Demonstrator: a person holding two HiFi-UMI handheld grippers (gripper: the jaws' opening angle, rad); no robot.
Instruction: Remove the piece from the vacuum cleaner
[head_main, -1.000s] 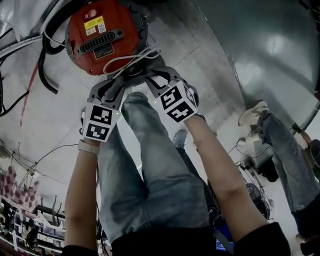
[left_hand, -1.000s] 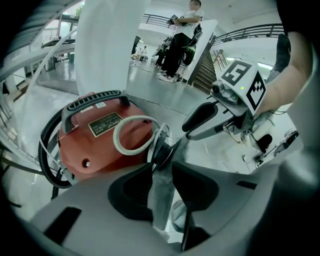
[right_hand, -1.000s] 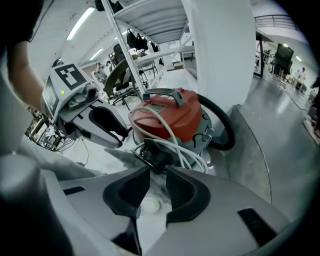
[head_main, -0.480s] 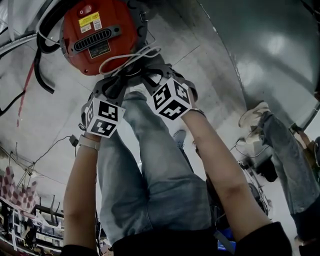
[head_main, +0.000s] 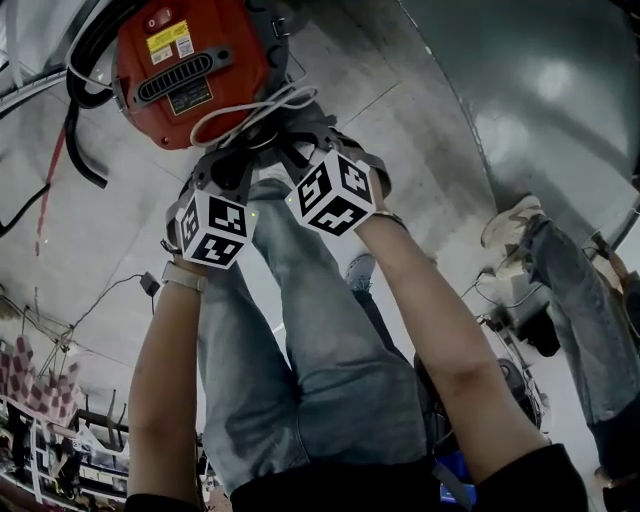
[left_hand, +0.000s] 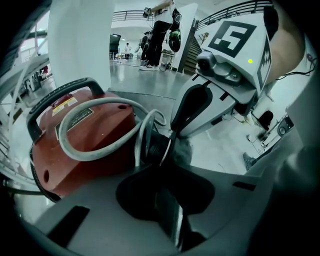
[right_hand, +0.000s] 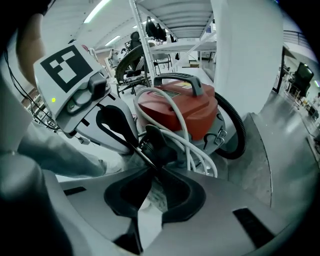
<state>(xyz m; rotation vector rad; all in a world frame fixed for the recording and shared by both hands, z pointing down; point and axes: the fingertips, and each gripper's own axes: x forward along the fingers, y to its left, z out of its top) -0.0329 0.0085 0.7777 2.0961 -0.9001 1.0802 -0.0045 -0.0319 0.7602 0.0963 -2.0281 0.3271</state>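
The red vacuum cleaner (head_main: 190, 70) stands on the floor with a white cable (head_main: 250, 110) looped over it. A black ribbed connector (left_hand: 154, 147) sticks out of its near side. Both grippers meet at this piece. My left gripper (left_hand: 167, 167) has just been closing, and its tips now pinch the connector from the left. My right gripper (right_hand: 152, 167) is shut with its tips on the same connector (right_hand: 156, 145) from the right. In the head view the left gripper (head_main: 240, 165) and the right gripper (head_main: 290, 150) sit side by side under the cable.
A black hose (right_hand: 235, 130) curls round the vacuum's far side. The person's jeans-clad legs (head_main: 300, 330) fill the space below the grippers. Another person's legs (head_main: 570, 290) stand at the right. A white pillar (right_hand: 245, 60) rises behind the vacuum.
Both grippers have sunk closer to the vacuum and rolled a little. Their marker cubes now sit nearer each other, against the connector.
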